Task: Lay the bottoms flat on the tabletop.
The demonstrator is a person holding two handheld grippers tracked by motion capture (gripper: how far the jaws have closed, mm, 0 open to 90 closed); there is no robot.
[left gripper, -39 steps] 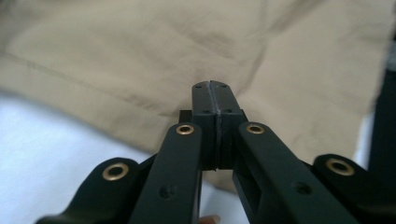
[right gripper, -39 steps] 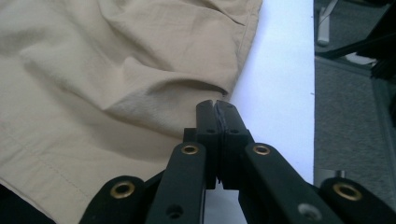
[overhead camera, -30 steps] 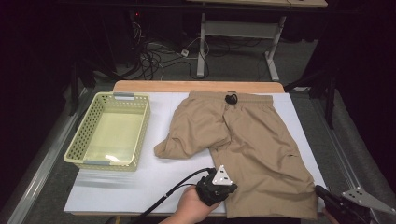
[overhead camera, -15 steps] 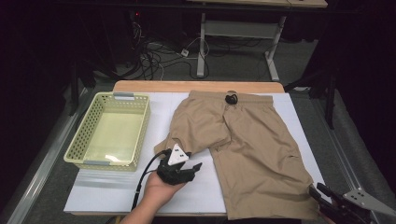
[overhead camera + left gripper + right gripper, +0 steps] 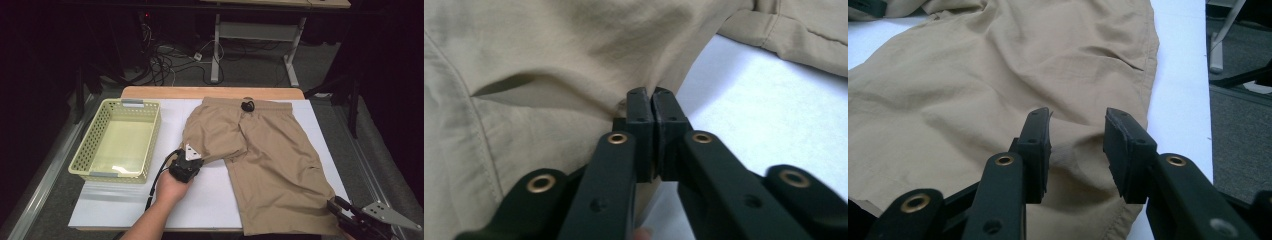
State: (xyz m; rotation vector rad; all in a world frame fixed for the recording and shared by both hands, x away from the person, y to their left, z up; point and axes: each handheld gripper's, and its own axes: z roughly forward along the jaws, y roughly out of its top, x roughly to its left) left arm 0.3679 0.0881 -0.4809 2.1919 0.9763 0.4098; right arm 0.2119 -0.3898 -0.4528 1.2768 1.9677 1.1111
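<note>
Now grips the tan shorts with the left tool: closed tight on the hem corner of the folded-over leg, cloth creased toward the tips. Lies spread on the white surface, waistband at the far edge, the flat leg running long toward the near right corner. Bunched up and across instead on the left, beside the yellow basket but not touching it. Holds the right tool at the flat leg's hem, jaws just opened and standing apart with cloth under the gap, pads pressing nothing. Turns, probably, on one relation: from the left tool, the rest of the folded leg lies ahead and to the right, toward the waistband. Most likely calls for drawing that pinched corner along the leg's own length, with the left hand plainly the nearer.
</note>
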